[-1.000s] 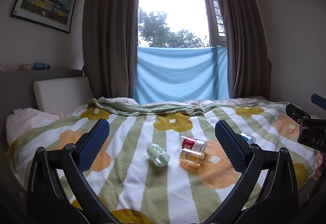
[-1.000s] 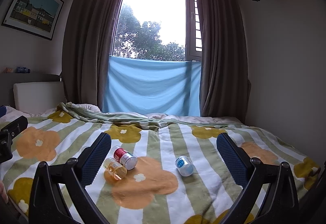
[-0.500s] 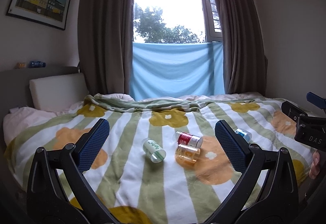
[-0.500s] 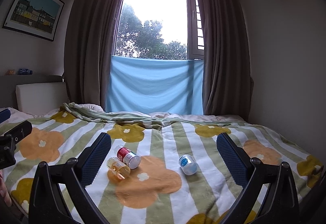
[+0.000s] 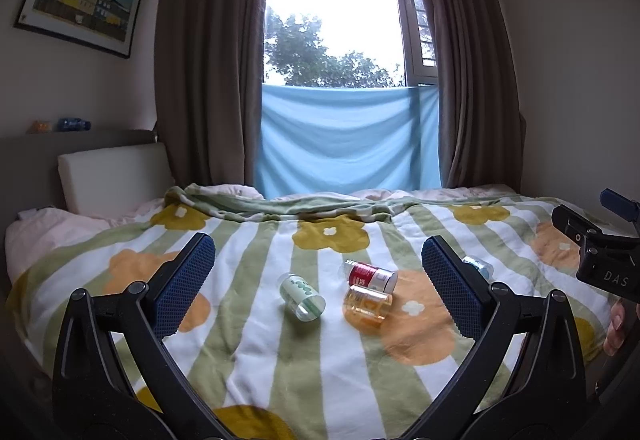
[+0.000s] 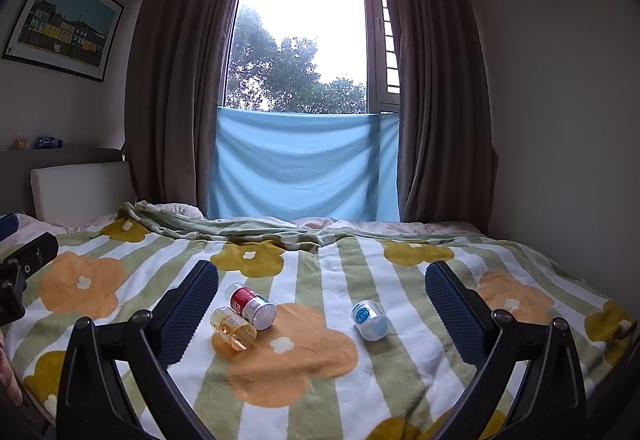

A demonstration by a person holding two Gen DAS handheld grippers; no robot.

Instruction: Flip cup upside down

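Several small cups lie on their sides on the flowered striped blanket (image 5: 248, 352). In the left wrist view a green-patterned cup (image 5: 302, 298) lies centre, with a red cup (image 5: 370, 276) and an amber cup (image 5: 366, 306) touching to its right, and a blue cup (image 5: 478, 267) partly hidden behind the right finger. My left gripper (image 5: 318, 290) is open above the bed's near side, nothing between its fingers. In the right wrist view the red cup (image 6: 252, 305), amber cup (image 6: 233, 328) and blue cup (image 6: 370, 320) lie ahead of my open right gripper (image 6: 322, 314).
A white pillow (image 5: 114, 176) leans on the grey headboard at left. Brown curtains and a blue cloth (image 5: 348, 140) hang at the window behind the bed. The other gripper's black body (image 5: 600, 256) and a person's fingers show at the right edge of the left wrist view.
Both views have tilted slightly and the cups sit a little lower and nearer in frame. Neither gripper has changed its opening, and no cup has moved.
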